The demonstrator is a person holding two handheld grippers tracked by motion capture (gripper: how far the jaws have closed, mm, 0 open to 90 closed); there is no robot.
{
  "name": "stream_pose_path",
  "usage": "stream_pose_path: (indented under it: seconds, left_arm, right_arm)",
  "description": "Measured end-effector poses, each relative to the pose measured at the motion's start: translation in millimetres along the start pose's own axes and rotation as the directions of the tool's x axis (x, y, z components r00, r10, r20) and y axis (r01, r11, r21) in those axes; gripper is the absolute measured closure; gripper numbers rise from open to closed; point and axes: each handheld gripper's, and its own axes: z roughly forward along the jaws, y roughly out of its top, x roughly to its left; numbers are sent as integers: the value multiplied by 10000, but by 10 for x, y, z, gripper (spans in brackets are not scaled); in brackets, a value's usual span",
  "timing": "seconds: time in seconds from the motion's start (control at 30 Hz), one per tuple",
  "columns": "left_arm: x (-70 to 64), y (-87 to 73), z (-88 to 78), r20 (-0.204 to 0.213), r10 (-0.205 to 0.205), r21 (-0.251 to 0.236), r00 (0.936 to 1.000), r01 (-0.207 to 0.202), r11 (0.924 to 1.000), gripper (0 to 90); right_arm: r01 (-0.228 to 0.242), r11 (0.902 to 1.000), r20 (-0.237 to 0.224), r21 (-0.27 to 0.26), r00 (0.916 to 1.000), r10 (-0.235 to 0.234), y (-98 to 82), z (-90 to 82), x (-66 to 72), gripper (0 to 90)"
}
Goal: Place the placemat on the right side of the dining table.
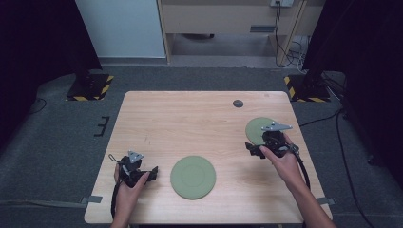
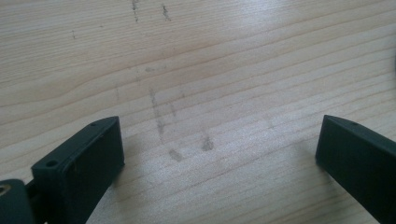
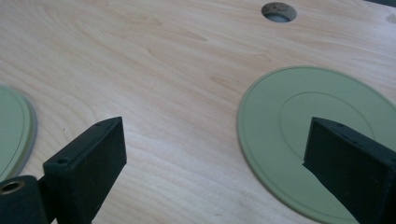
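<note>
Both grippers have their jaws spread wide with nothing between them. The right gripper [image 3: 215, 158] hovers at the rim of one green plate [image 3: 285, 126] near the table's [image 1: 190, 118] right edge; its view also catches a round hole [image 3: 279, 11]. The left gripper [image 2: 219, 154] faces bare wood. Two plates in all; the second plate [image 1: 193, 177] lies between the hands. No writing is readable.

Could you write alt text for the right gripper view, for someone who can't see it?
Two black fingers stand wide apart over a light wooden table, beside a flat green plate. A second green plate's edge shows far left.
</note>
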Motion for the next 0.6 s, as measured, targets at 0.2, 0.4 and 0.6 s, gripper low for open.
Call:
stream_pose_path:
  seconds: [0.2, 0.4, 0.6]
  left_arm:
    - [-1, -1, -1, -3, -6, -2, 10000, 6, 10000, 2]
    - [-1, -1, -1, -3, -7, -2, 10000, 7, 10000, 2]
    - [-1, -1, -1, -3, -6, 0, 10000, 6, 10000, 2]
  right_arm:
    - [407, 9991, -178, 112, 9990, -405, -143, -2, 165, 54]
    - [635, 9977, -312, 253, 9975, -627, -259, 10, 284, 54]
    - [709, 9951, -236, 690, 9973, -694, -417, 119, 370, 57]
